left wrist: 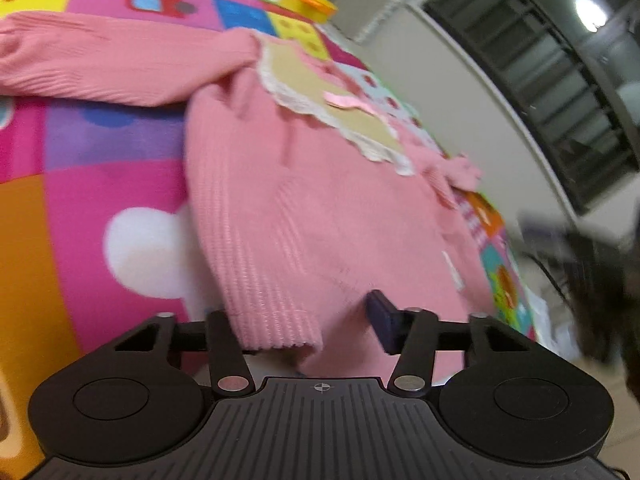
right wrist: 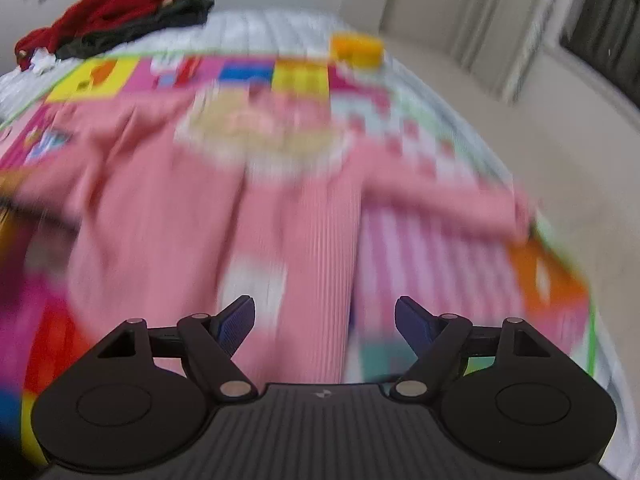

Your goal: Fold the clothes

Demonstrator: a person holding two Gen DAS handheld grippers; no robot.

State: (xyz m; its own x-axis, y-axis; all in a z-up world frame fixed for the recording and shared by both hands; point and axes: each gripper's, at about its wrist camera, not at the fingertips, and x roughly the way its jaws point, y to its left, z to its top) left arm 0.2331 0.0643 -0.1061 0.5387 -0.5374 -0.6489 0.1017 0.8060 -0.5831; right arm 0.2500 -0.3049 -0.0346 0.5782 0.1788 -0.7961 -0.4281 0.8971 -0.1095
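A: Going left to right, what is lying where?

B: The sweater (left wrist: 304, 208) is lying spread, front up, on a colourful mat (left wrist: 80, 184) over the bed (right wrist: 280, 28); one sleeve (left wrist: 80, 64) is stretching out to the left in the left wrist view; the collar (left wrist: 320, 92) is sitting at the far end, near a yellow tub (left wrist: 308, 0); the other sleeve (right wrist: 440, 196) is running out to the right in the right wrist view.

A: And the left hand-held gripper (left wrist: 308, 328)?

B: It is sitting at the near hem; ribbed cloth is lying between its fingers, covering the left one; whether the pads are really pinching it I cannot tell.

A: The right hand-held gripper (right wrist: 325, 326)?

B: Its fingers are standing spread with nothing between them; it is hanging over the sweater's right edge, and the view is blurring.

A: How far along is the folding?

B: I am judging it barely begun; both sleeves are lying out and no fold is showing; red and dark clothes (right wrist: 112, 16) are waiting in a pile at the far left corner.

A: Which way is the sweater pointing?

B: Its long axis is running from the hem at the grippers away to the collar; the sleeves are crossing that line.
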